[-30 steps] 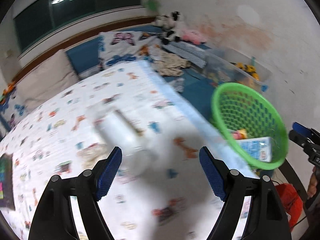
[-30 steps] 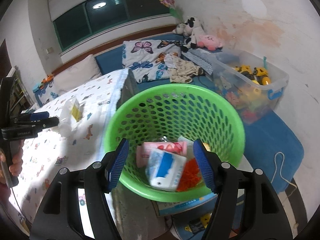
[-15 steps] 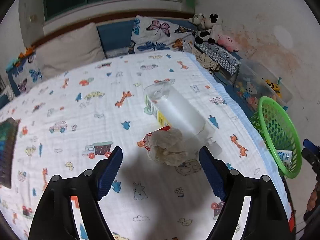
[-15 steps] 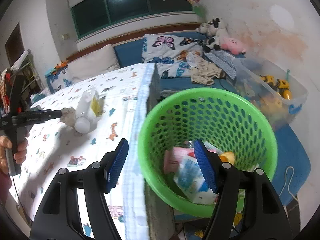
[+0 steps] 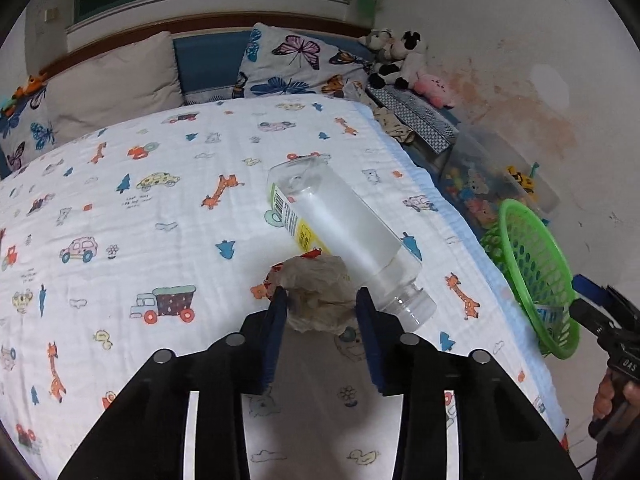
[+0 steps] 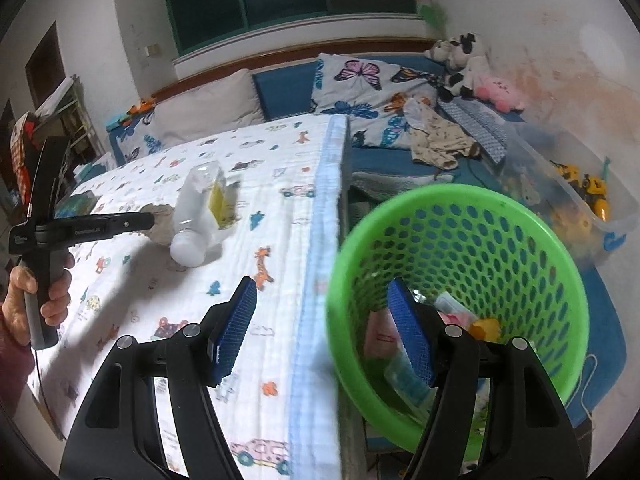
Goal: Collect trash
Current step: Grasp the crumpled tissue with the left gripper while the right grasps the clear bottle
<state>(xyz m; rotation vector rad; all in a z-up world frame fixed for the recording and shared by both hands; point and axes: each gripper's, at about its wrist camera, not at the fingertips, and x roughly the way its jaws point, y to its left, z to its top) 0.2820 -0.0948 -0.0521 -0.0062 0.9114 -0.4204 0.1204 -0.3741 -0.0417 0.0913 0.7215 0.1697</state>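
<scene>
My left gripper (image 5: 320, 304) has its fingers drawn narrow around the crumpled beige wad of paper with a red edge (image 5: 318, 294), which lies on the cartoon-print bed sheet (image 5: 120, 208) directly between my pads; whether they press it yet I judge likely but cannot confirm. Touching the wad on its right lies the clear plastic bottle with a yellow label (image 5: 340, 224), its long axis running away and to the left, open mouth nearest me. My right gripper (image 6: 324, 332) sits wide, straddling the rim of the green perforated plastic basket (image 6: 500, 240) off the bed's right edge, where the wad must go. Half a second ago my left fingers were spread wide, short of the wad; now they have closed in on it.
</scene>
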